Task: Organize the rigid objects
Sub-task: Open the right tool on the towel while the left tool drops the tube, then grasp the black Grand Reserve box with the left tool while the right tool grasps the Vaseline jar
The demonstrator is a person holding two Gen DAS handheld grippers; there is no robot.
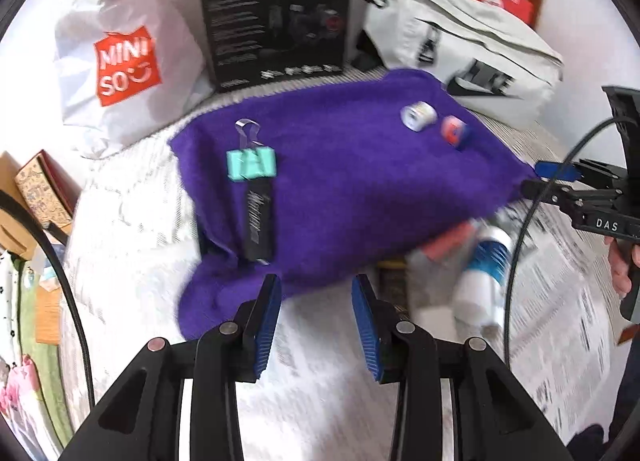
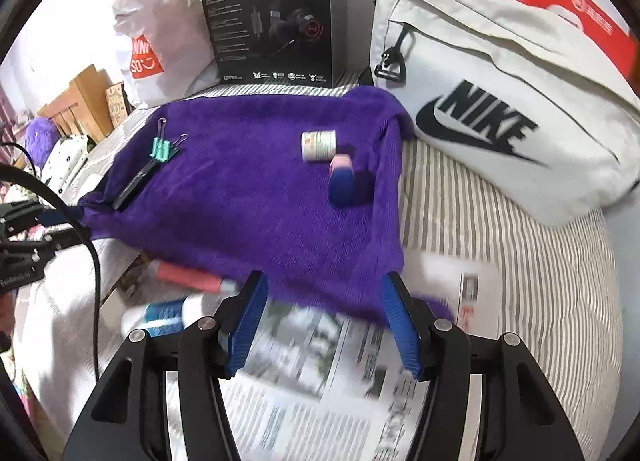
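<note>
While both tools hang unloaded at the near edge of the purple towel point(image 2: 248, 197), the left tool point(image 1: 316, 325) and right tool point(image 2: 324, 325) each with jaws wide, the step looks like approach before a first pick. On the towel lie a green clip point(image 2: 162, 149) and black stick point(image 2: 134, 183) at its left, a white jar point(image 2: 319, 145) and pink-blue eraser point(image 2: 341, 179) toward its right; a white-blue bottle point(image 1: 482, 273) lies just off its near edge. Next move likely calls for choosing one item and centring it between the jaws; motion blur hides fine detail.

Location: home bedroom. Evidence: bed point(image 2: 520, 261) with striped sheet, wooden headboard point(image 2: 86, 101), shopping bag point(image 1: 120, 61), sports bag point(image 2: 500, 101).
</note>
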